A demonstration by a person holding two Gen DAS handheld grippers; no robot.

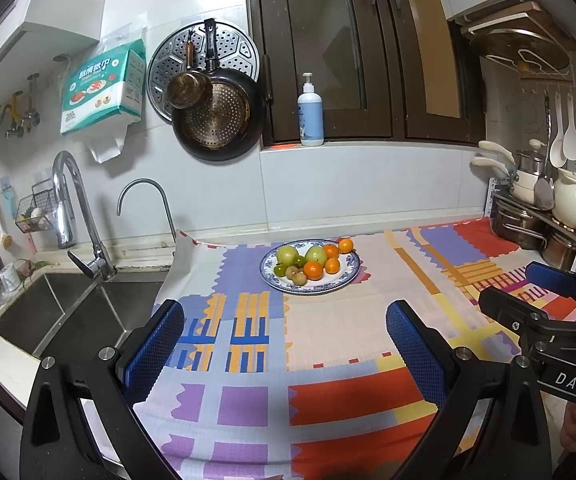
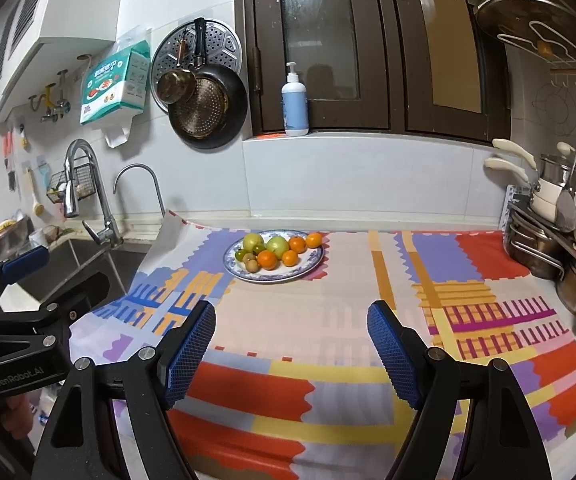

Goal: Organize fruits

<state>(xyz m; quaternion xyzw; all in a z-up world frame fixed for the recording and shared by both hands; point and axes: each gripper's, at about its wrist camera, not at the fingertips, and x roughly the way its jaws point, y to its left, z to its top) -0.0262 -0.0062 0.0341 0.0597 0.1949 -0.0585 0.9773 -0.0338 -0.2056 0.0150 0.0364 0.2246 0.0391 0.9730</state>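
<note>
Kitchen counter space fills both views, and a bright patchwork cloth (image 2: 328,360) covers it from the near edge to the tiled wall.

Closest to the cameras are the two grippers. The left gripper (image 1: 285,344) hangs low over the near part of the cloth. Its blue pads (image 1: 155,348) stand far apart, and nothing is between them. The right gripper (image 2: 291,344) hangs just beside it at about the same height, with its pads (image 2: 394,354) also wide apart and holding nothing. Both point straight ahead, toward the back of the counter. A bit of a hand shows under each tool, but not enough to tell more.

Farther back, well away from both grippers, a blue and white plate (image 1: 328,286) sits on the cloth. All the fruit in sight is on it. Four orange fruits (image 1: 313,270) sit toward the right side. Two big green fruits (image 1: 287,255) lie at the back, with small green ones (image 1: 280,270) and small brownish ones (image 1: 299,278) on the left. No fruit lies loose on the cloth.

So the fruit is gathered on one plate, partly grouped by colour. That could be a pile waiting to be sorted, or the tidy end of the job. The pictures cannot say which.

Behind the plate is the wall, with a soap bottle (image 1: 310,114) on the sill, pans (image 1: 217,116) hanging, and a sink (image 1: 67,312) off to the left.
</note>
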